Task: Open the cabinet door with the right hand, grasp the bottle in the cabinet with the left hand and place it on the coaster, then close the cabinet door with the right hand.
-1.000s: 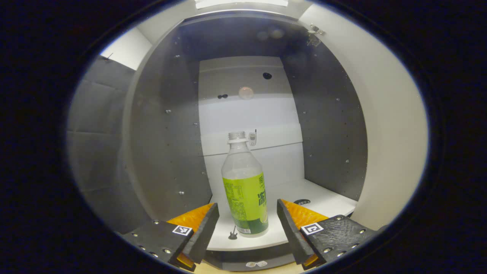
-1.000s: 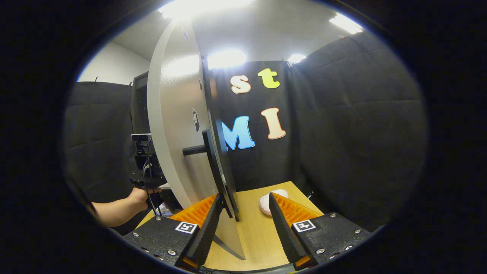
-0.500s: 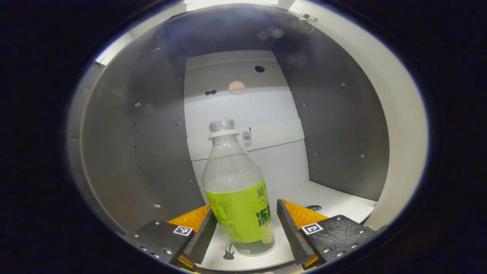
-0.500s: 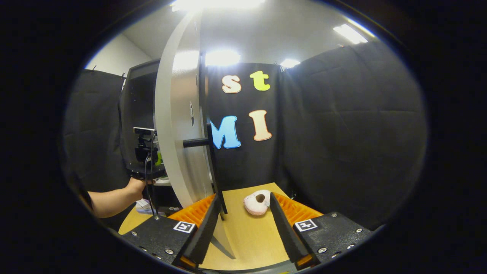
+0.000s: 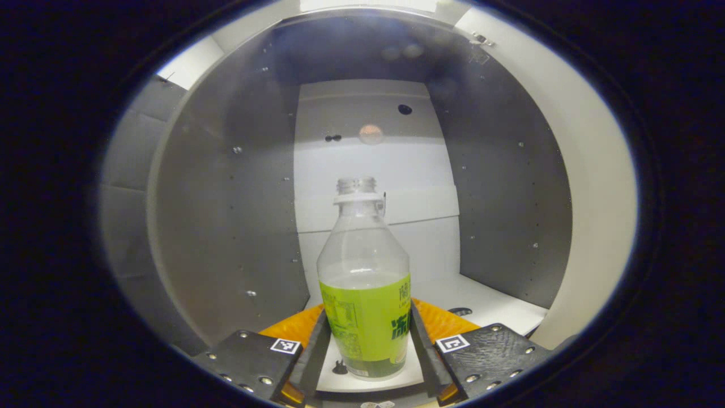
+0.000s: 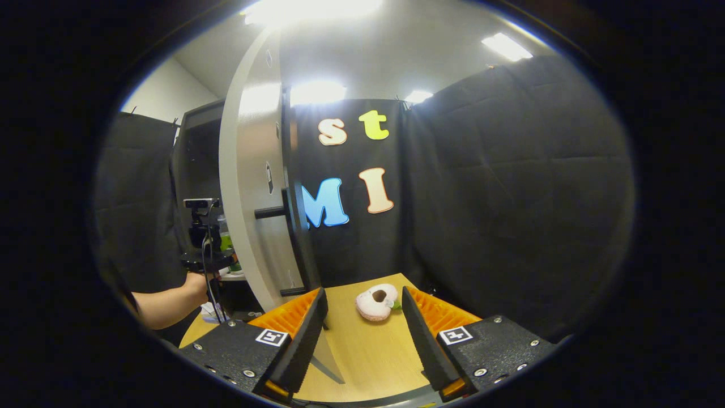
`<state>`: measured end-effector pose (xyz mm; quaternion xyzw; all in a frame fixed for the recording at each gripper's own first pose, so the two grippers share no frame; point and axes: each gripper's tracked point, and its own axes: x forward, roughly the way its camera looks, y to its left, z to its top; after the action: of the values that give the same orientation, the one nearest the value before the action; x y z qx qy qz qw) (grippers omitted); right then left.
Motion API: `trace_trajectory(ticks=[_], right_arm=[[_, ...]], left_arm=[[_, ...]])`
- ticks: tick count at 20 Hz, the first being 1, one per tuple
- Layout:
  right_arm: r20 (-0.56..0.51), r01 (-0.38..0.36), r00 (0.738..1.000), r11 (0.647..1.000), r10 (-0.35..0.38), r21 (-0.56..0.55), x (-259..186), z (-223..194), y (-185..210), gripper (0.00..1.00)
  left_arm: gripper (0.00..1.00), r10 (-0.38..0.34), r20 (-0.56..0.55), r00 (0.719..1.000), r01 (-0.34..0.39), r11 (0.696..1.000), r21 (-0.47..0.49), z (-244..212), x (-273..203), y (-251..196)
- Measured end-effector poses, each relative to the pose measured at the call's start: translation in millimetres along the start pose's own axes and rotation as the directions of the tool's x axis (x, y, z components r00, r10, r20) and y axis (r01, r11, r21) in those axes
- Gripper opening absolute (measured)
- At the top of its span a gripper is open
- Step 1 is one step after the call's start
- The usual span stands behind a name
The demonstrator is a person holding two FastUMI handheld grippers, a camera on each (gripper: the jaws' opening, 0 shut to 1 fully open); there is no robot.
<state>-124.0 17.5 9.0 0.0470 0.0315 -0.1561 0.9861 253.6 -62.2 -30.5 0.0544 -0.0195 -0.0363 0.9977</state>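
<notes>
Clear plastic, with a lime-green label round its lower half and no cap on its neck, the bottle stands upright near the front edge of the white shelf inside the dark-walled cabinet. The left gripper has its jaws drawn in against the label on both sides, so it appears to be grasping the bottle, which rests on the shelf. In the right gripper view, the pale grey cabinet door with its black bar handle hangs wide open, and the right gripper hovers with jaws released and nothing between them, over the light wooden tabletop. A pinkish, ring-shaped coaster lies towards the tabletop's far edge, right of the door. The step in hand seems to be the grasp; the next move likely calls for lifting the bottle straight up, drawing it out past the door's edge without tilting, since it is open-topped and may spill, then carrying it to the coaster.
</notes>
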Motion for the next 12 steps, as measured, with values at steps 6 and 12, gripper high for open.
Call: trace_trajectory(ticks=[6,12], right_arm=[[-0.014,-0.053,0.998,0.998,0.054,0.046,7,10,-30,0.82],[0.012,0.002,1.000,0.998,-0.003,0.061,18,16,-54,0.84]], left_arm=[[0.61,0.022,0.009,1.000,-0.022,1.000,0.001,6,-13,-5],[0.64,0.007,0.013,1.000,-0.007,0.999,0.048,9,-21,-7]])
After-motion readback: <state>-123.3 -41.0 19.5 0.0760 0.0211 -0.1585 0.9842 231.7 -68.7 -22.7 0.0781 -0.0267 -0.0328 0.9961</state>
